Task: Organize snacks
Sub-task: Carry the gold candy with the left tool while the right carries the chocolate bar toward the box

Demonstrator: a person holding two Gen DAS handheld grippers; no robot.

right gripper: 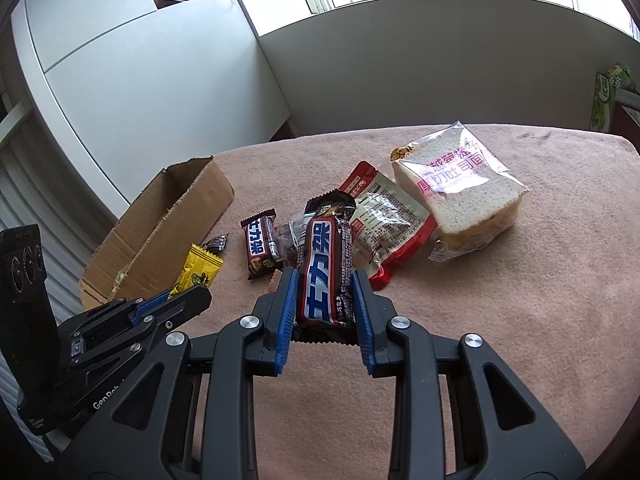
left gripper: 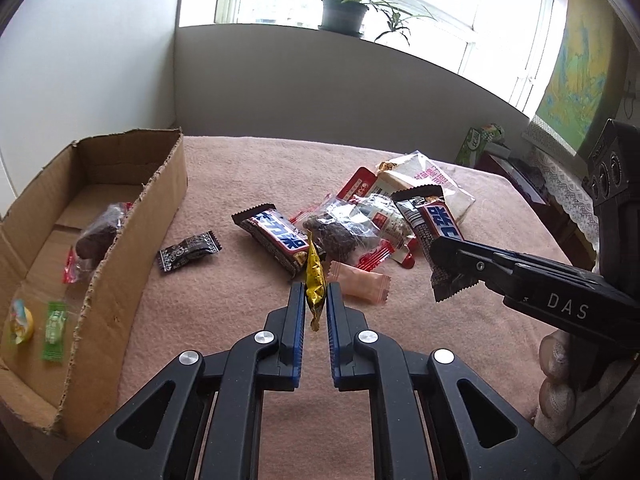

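Above the pink cloth [left gripper: 240,168], the left gripper [left gripper: 315,300] pinches a small yellow candy packet [left gripper: 314,276] edge-on between its blue pads, while the right gripper [right gripper: 325,304] is clamped on a dark chocolate bar [right gripper: 326,276] held lengthwise, its far end sticking out past the fingertips. To the left stands the torn cardboard box [left gripper: 160,196] with a few sweets inside; a second chocolate bar [left gripper: 276,240], a pink candy [left gripper: 360,286] and a bread bag [right gripper: 460,192] lie loose on the cloth
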